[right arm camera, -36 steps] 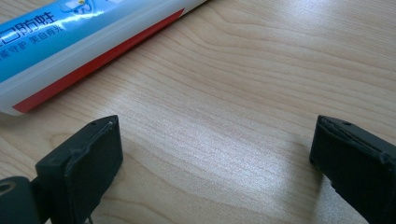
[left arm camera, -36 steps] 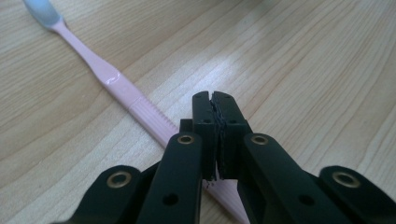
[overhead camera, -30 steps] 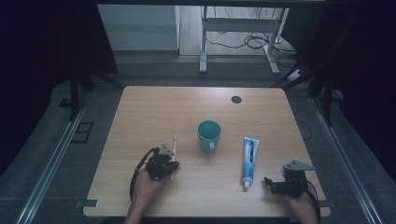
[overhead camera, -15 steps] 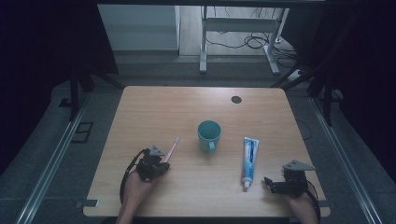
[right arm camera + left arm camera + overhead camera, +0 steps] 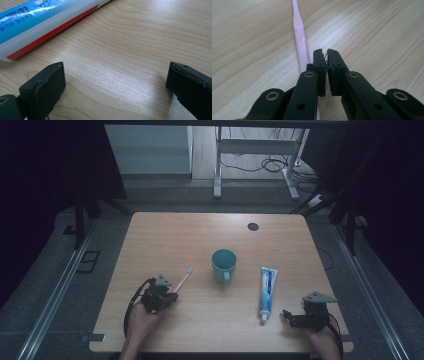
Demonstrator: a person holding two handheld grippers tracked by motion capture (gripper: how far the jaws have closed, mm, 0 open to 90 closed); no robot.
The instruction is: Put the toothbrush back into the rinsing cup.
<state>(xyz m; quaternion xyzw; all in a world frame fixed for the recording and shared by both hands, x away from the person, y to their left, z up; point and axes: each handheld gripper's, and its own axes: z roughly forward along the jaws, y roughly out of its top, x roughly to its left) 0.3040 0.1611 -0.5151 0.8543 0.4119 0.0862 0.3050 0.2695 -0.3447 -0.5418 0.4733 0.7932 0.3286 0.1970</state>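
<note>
A pink toothbrush [image 5: 182,280] lies flat on the wooden table [image 5: 170,235], bristle end pointing up and right toward a teal cup [image 5: 223,265]. My left gripper [image 5: 172,295] sits at the handle end. In the left gripper view its jaws [image 5: 326,53] stand nearly together with nothing between them, and the toothbrush [image 5: 300,47] runs along the table beside the left jaw. A blue and white toothpaste tube [image 5: 266,287] lies right of the cup, cap toward the near edge. My right gripper [image 5: 286,315] rests just right of the cap, open; the toothpaste tube [image 5: 37,22] lies beyond its jaws [image 5: 116,68].
A dark round cable hole [image 5: 253,226] sits near the table's far right. Metal rails run along both sides of the table, and a desk frame with cables stands on the floor behind it.
My left gripper has shifted left and slightly toward the near edge. The toothbrush has swung from pointing straight away to pointing up and right. The right gripper has stayed still.
</note>
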